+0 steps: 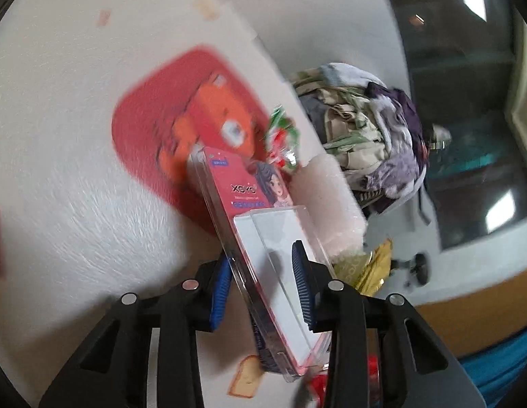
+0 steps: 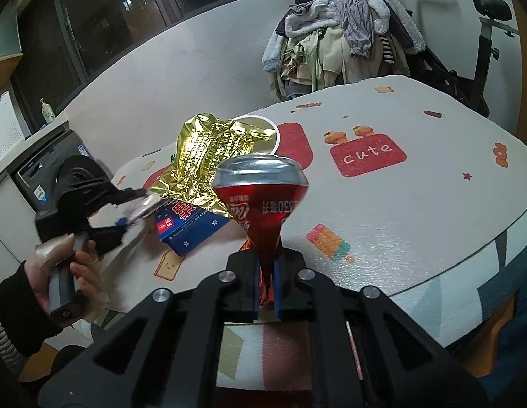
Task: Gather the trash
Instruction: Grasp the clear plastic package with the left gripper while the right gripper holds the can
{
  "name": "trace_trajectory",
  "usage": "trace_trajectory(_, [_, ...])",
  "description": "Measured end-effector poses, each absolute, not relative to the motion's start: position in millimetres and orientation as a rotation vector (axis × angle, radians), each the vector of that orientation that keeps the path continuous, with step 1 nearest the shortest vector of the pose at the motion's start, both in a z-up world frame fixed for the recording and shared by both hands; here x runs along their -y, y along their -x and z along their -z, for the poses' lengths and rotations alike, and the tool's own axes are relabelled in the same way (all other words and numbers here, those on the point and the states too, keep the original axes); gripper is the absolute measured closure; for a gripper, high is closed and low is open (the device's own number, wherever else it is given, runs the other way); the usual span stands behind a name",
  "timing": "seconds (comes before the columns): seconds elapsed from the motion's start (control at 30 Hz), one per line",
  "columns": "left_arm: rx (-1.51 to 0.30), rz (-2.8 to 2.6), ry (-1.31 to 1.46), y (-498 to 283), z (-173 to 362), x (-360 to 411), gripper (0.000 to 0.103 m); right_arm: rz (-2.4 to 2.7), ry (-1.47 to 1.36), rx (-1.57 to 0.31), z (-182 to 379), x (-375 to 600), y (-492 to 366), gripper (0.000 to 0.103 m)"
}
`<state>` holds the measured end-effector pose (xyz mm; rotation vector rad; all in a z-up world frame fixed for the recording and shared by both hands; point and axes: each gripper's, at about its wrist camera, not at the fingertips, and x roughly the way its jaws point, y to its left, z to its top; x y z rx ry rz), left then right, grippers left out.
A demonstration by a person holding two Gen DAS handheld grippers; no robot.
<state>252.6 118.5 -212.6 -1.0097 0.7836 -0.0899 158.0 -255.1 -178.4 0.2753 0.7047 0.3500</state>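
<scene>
My left gripper [image 1: 263, 282] is shut on a clear plastic package with a pink card insert [image 1: 263, 238], held above the table's patterned cover [image 1: 76, 187]. It also shows in the right wrist view [image 2: 127, 207] at the left, held by a hand, with the clear package [image 2: 144, 205] between its fingers. My right gripper [image 2: 265, 285] is shut on a crushed red soda can [image 2: 263, 200], pinched at its flattened end, silver top pointing away. A gold foil wrapper [image 2: 209, 159] and a blue box [image 2: 188, 227] lie on the table behind the can.
A white paper cup [image 2: 273, 129] stands behind the foil. A green and red candy wrapper [image 1: 280, 136] lies near the table edge. A chair piled with clothes [image 2: 338, 34] and an exercise bike [image 2: 484, 34] stand beyond the table. A washing machine [image 2: 55, 173] is at the left.
</scene>
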Motion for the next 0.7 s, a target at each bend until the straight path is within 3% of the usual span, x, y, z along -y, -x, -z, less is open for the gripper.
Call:
trace_trajectory(0.37, [-0.667, 0.224, 0.288, -193, 89, -80, 0.087, -0.379, -0.254, -0.688, 165, 243, -148, 0.093])
trace_trajectory(0.7, [-0.738, 0.329, 0.213, -122, 96, -49, 0.087, -0.406, -0.213, -0.665, 143, 239, -117, 0.093])
